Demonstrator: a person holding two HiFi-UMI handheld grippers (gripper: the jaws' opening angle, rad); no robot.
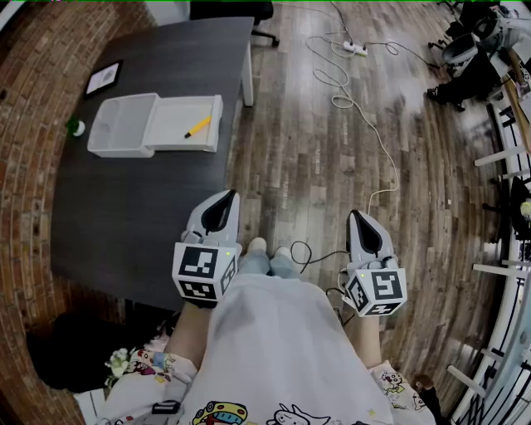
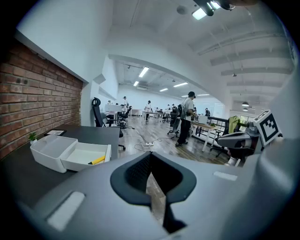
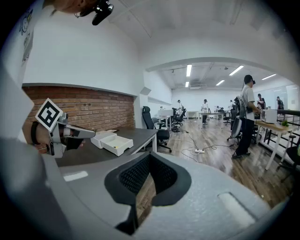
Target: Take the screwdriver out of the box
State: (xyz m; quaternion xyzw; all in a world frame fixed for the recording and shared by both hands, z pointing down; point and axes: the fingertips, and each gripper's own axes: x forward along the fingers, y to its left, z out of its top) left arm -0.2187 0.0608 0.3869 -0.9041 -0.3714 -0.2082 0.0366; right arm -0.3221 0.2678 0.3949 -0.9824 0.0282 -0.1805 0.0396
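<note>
A white box lies open on the dark table, its shallow half turned toward the table's right edge. A yellow screwdriver lies slantwise in that shallow half. The left gripper view shows the box and the screwdriver well ahead. My left gripper hovers over the table's near right corner, far short of the box, shut with nothing in it. My right gripper is held over the wooden floor, also shut and empty. The box is small and distant in the right gripper view.
A framed card and a small green thing sit on the table by the brick wall. A cable and a power strip trail across the floor. An office chair stands beyond the table. People stand far off.
</note>
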